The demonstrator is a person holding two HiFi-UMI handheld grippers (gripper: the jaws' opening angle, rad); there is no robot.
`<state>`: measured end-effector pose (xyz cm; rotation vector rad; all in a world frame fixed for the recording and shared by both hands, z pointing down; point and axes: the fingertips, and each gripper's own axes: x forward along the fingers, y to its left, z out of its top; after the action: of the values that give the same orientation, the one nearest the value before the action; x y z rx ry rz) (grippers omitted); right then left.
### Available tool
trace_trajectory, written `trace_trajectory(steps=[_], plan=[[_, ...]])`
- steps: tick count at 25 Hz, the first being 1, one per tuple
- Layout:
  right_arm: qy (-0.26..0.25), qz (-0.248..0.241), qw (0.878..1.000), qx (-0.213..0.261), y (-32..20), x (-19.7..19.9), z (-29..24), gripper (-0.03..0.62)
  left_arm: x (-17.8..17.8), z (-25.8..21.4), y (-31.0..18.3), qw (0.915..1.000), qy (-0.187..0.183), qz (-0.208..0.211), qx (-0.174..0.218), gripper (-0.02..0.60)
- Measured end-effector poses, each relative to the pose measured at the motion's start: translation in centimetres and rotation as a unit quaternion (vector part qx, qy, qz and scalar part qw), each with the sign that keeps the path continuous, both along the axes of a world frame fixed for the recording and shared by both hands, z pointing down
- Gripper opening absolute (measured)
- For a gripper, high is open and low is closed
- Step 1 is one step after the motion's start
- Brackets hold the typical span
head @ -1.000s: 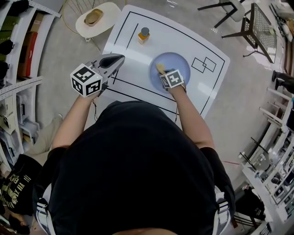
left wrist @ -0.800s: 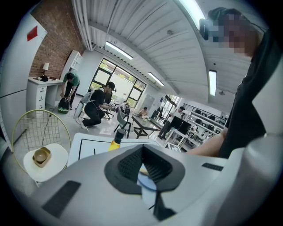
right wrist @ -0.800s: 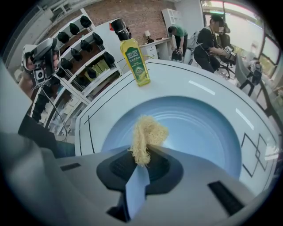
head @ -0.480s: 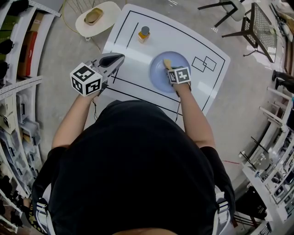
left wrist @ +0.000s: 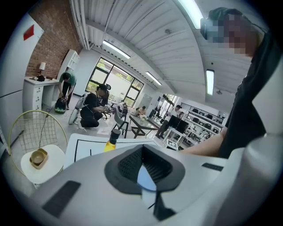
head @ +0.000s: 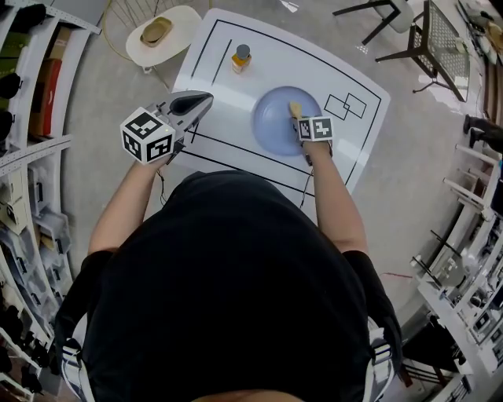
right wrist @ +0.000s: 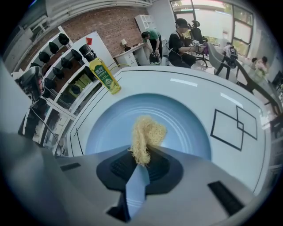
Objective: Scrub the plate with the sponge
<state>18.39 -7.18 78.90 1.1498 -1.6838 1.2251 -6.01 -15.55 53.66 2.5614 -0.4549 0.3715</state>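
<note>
Your left gripper (head: pixel 206 97) is held over the near left edge of the tabletop (head: pixel 228 102). Its jaws are closed on each other.

Your right gripper (head: pixel 299 118) is clamped on one yellow fibrous sponge (head: pixel 295 108). The sponge sits over the far right part of one blue plate (head: pixel 271 122). The plate lies at the middle of the tabletop, toward its near edge, and carries only the sponge.

One bottle (head: pixel 241 59) of yellow liquid with a dark cap stands upright near the far left corner, well apart from the plate.

Beyond that corner, one round side table (head: pixel 185 23) carries one bowl (head: pixel 158 30). Its contents cannot be determined.

The right gripper view shows the sponge's free end bent against the plate's face and a label on the bottle. The left gripper view shows a sliver of blue plate behind its closed jaws. Only the head view shows both grippers together.
</note>
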Motion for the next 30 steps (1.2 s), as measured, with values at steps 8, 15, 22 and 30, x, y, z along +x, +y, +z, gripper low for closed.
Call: trace_trajectory(steps=[8,15,22,30], plan=[[0.008,0.022,1.000,-0.010,2.4,0.9,-0.2,0.044,0.9,-0.7,0.6,0.9999,0.006,0.015,0.006,0.009],[-0.001,0.032,0.999,-0.024,5.1,0.4,0.1,0.044,1.9,-0.8,1.4,0.9995,0.009,0.030,0.008,0.009],[-0.017,0.027,0.999,-0.034,6.8,-1.1,0.3,0.044,1.9,-0.7,2.3,0.9993,0.008,0.037,0.007,0.009],[-0.041,0.017,0.998,-0.047,7.0,-3.5,0.5,0.044,1.7,-0.9,2.9,0.9990,0.008,0.043,0.009,0.009]])
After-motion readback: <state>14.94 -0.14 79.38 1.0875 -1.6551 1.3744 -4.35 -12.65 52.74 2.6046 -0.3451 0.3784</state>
